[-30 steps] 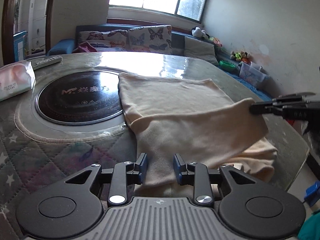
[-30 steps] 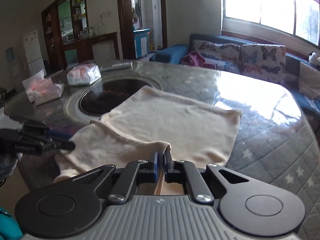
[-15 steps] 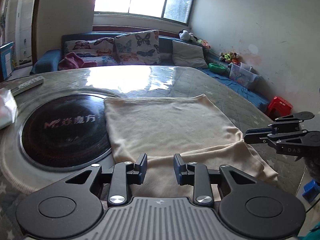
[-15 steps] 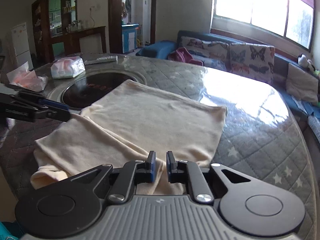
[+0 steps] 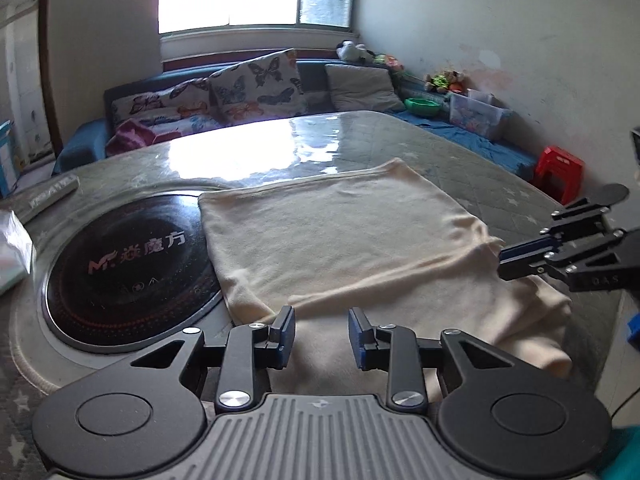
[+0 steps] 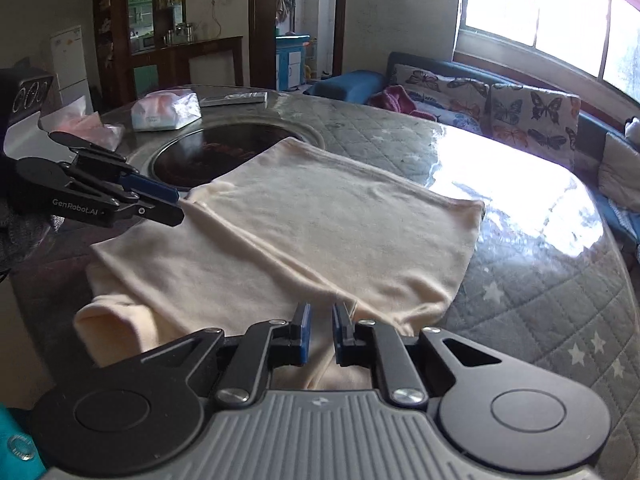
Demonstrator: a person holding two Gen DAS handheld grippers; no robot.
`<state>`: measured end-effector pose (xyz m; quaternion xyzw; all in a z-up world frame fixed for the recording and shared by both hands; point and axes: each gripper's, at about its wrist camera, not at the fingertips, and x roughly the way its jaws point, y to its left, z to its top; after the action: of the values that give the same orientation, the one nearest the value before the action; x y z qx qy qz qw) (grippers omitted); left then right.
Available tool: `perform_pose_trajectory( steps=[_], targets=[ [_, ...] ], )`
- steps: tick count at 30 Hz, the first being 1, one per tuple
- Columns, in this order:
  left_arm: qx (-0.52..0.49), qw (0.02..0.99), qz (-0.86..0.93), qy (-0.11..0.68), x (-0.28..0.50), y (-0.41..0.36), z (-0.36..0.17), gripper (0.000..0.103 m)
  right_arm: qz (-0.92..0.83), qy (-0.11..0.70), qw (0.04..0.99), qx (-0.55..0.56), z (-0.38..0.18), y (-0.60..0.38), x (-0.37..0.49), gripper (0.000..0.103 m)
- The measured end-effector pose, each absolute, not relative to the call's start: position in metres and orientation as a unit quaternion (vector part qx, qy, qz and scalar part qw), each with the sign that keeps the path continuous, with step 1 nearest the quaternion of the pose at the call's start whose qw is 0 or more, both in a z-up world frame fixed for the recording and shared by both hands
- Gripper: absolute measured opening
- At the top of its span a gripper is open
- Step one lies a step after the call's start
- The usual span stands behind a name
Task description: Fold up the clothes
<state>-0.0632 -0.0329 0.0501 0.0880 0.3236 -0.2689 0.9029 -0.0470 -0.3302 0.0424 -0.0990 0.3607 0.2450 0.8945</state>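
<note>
A cream garment lies flat on the round table, its near part folded over so that a fold edge runs across it. My left gripper hovers over the near left end of that fold. Its jaws are opening and nothing is between them. In the right wrist view the garment spreads ahead, with a sleeve end at the table's near edge. My right gripper stands slightly open just behind the fold's right end, its pads off the cloth. Each gripper also shows in the other's view: right gripper, left gripper.
A black round hob is set into the quilted table, partly under the garment's left edge. A tissue pack and a remote lie at the far left. A sofa with butterfly cushions stands behind the table.
The right gripper let go of the folded cloth corner, which now lies flat on the garment. Both grippers drew back a little and the left one rolled.
</note>
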Motion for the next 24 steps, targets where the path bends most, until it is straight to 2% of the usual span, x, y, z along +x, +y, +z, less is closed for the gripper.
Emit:
perform_pose_trajectory(
  steps=[4, 13, 21, 24],
  targets=[
    [0.14, 0.893, -0.29, 0.315, -0.096, -0.03, 0.057, 0.044, 0.245, 0.37, 0.89, -0.109, 0.035, -0.333, -0.057, 0.011],
    [0.241, 0.866, -0.32, 0.299, -0.151, -0.043, 0.04, 0.045, 0.252, 0.368, 0.887, -0.117, 0.039, -0.335, -0.074, 0.012],
    [0.28, 0.861, -0.343, 0.25, -0.157, -0.072, 0.02, 0.045, 0.248, 0.358, 0.89, -0.136, 0.048, -0.338, -0.093, 0.012],
    [0.279, 0.862, -0.349, 0.24, -0.155, -0.075, 0.017, 0.042, 0.248, 0.354, 0.89, -0.148, 0.051, -0.338, -0.101, 0.017]
  ],
)
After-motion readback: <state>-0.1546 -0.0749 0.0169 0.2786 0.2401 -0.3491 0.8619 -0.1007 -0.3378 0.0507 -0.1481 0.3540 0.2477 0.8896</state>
